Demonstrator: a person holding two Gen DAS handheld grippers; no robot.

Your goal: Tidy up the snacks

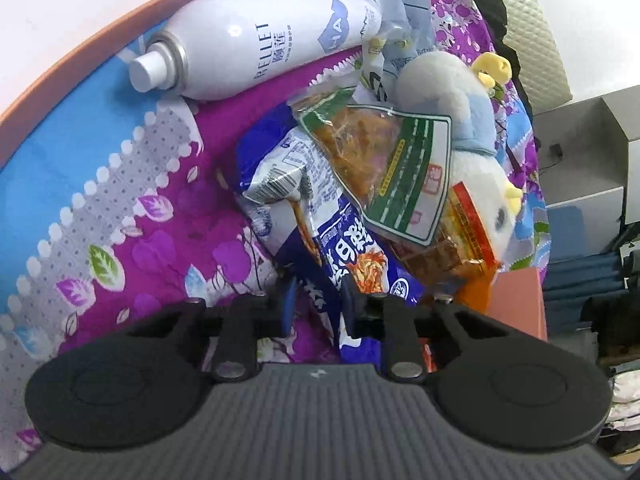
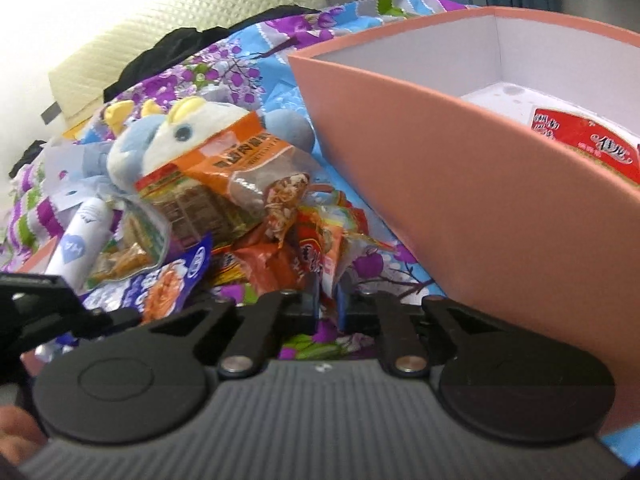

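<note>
Both claws clamped on snack packets beside the pink box

The flowered bedsheet [image 1: 132,208] spreads under everything, and the pink box [image 2: 460,184] stands just right of the right claw [image 2: 328,300], a red packet [image 2: 588,144] lying inside it. Ahead of the left claw [image 1: 318,304], the white spray can [image 1: 260,40] lies far up to its left and the plush toy [image 1: 472,128] up to its right. The left claw is pinched on the lower end of the blue noodle packet [image 1: 352,256]; a clear green-labelled packet [image 1: 384,160] rests on top of it. The right claw's jaws are pressed together on the edge of an orange packet [image 2: 308,260] at the near side of the pile.
</note>
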